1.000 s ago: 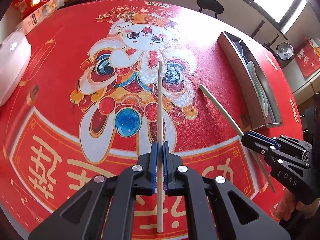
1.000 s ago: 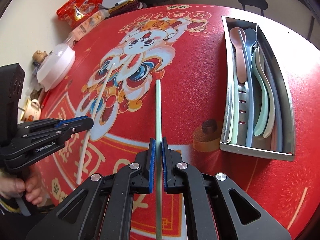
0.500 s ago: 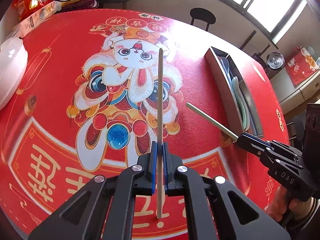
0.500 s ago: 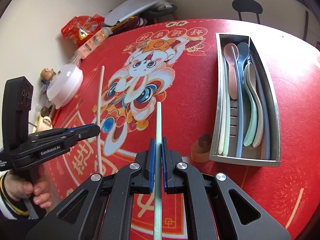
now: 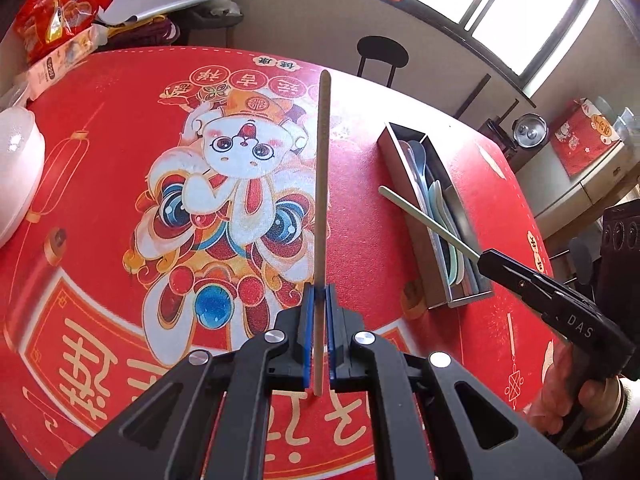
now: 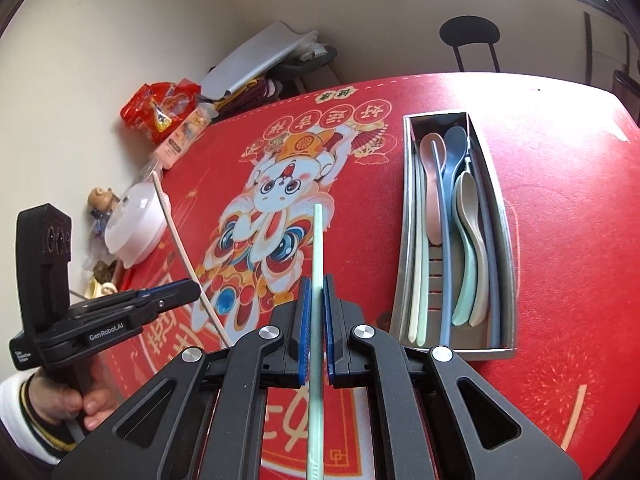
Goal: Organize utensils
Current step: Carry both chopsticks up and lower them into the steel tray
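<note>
Partly hidden, the beige chopstick (image 5: 322, 200) passes between the blue pads of the left gripper (image 5: 319, 300) and its lower end stops just below them at bottom centre of the left wrist view; the gripper body covers the tablecloth (image 5: 120, 208) beneath. In the right wrist view the mint-green chopstick (image 6: 317, 264) runs down through the right gripper (image 6: 316, 292) and is cut off by the bottom edge of the frame. Both grippers are pressed together, each pinching its chopstick, which points up the frame and is lifted off the cloth

At the right of the left wrist view, the green chopstick's tip slants to the upper left and crosses in front of the metal tray (image 5: 416, 236), so the spoons (image 6: 466, 240) inside are hard to make out there; whether the tip touches the tray cannot be told. The right wrist view shows the tray at the right of the frame, with spoons and chopsticks lying lengthwise inside

The right hand (image 5: 576, 396) grips its handle at the lower right edge of the left wrist view, only partly seen. The left hand (image 6: 64, 404), in a striped cuff, wraps its handle at the lower left of the right wrist view, the gripper levelled toward frame centre and the beige chopstick angled to the upper left, ending in front of a white lidded bowl (image 6: 132, 224)
</note>
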Available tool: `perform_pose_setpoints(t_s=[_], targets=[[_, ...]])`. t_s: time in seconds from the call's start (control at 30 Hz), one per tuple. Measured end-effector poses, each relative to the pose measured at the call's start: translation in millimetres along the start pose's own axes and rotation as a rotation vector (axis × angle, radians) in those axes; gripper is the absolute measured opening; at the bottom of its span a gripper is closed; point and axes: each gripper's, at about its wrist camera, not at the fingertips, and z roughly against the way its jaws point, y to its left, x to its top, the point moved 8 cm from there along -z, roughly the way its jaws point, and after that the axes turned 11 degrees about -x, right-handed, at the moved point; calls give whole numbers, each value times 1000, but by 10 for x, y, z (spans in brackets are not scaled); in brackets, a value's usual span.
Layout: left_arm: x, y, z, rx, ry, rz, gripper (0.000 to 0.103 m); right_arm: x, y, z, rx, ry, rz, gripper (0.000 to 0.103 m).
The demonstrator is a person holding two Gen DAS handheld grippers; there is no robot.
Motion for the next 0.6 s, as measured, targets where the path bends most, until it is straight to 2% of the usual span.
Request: perform_pose_setpoints(t_s=[0.33,0.37,0.6], targets=[[150,-258,4,-30,-16,-63,5,102,-187,129,-14,-39,-46,6],[158,-271,2,-33,-16,-65,0,101,-196,141,-16,-42,-48,6],[159,-257,-58,-23,-2,-69,0,109,-248,168,-19,-50,-59,6]])
